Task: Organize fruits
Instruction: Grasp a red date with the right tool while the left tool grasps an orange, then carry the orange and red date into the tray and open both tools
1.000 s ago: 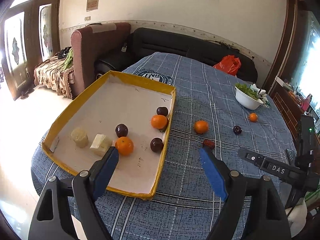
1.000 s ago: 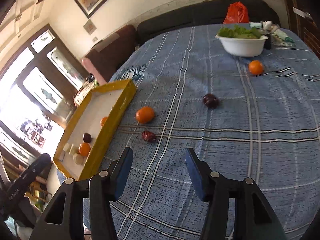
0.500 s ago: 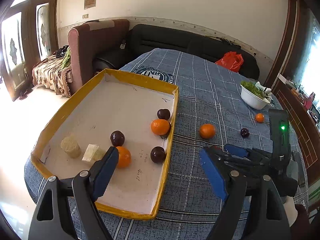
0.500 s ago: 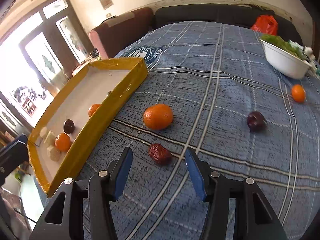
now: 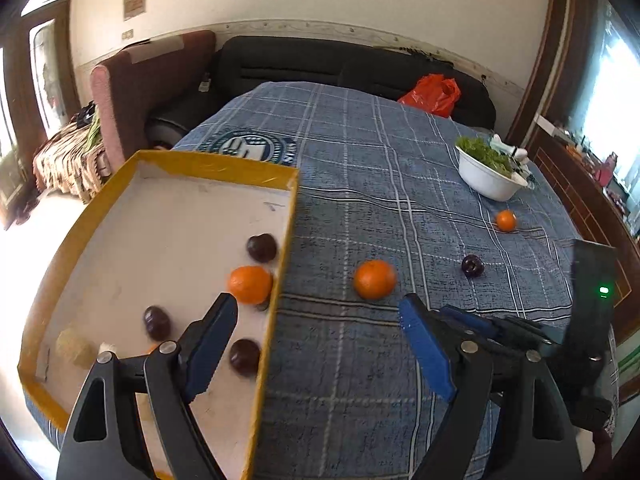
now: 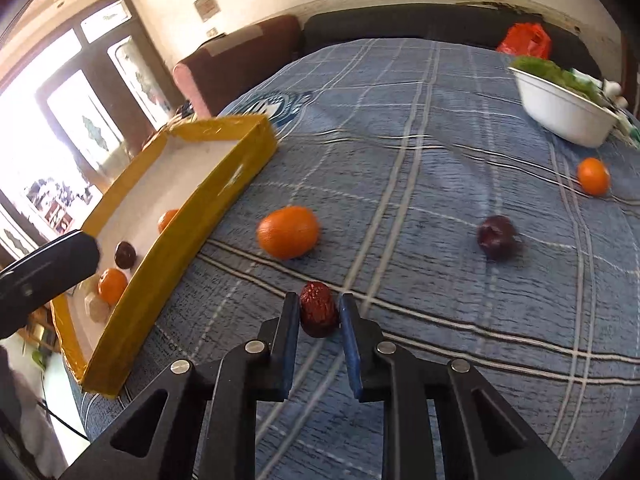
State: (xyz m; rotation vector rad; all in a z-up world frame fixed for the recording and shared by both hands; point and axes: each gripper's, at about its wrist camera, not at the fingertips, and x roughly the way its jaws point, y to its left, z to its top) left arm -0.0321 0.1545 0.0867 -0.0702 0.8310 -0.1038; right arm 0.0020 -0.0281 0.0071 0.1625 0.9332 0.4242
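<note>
My right gripper (image 6: 319,311) is shut on a red date (image 6: 318,313) that rests on the blue plaid tablecloth. Beyond it lie an orange (image 6: 288,232), a dark plum (image 6: 497,237) and a small orange (image 6: 593,176). A yellow-rimmed tray (image 6: 224,184) to the left holds oranges and plums. My left gripper (image 5: 320,320) is open and empty, above the tray's right wall (image 5: 280,280). In the left wrist view the tray holds an orange (image 5: 250,284) and three plums, one of them (image 5: 261,247) near the wall. The right gripper's body (image 5: 520,332) shows there too.
A white bowl of greens (image 5: 490,174) stands at the table's far right. A red bag (image 5: 434,94) lies on the dark sofa behind. Two pale blocks (image 5: 74,346) lie in the tray's near left corner. An armchair (image 5: 140,84) stands left of the table.
My right gripper has gone down to the date and closed its fingers on it. My left gripper has shifted right, over the tray's right wall, and stays open.
</note>
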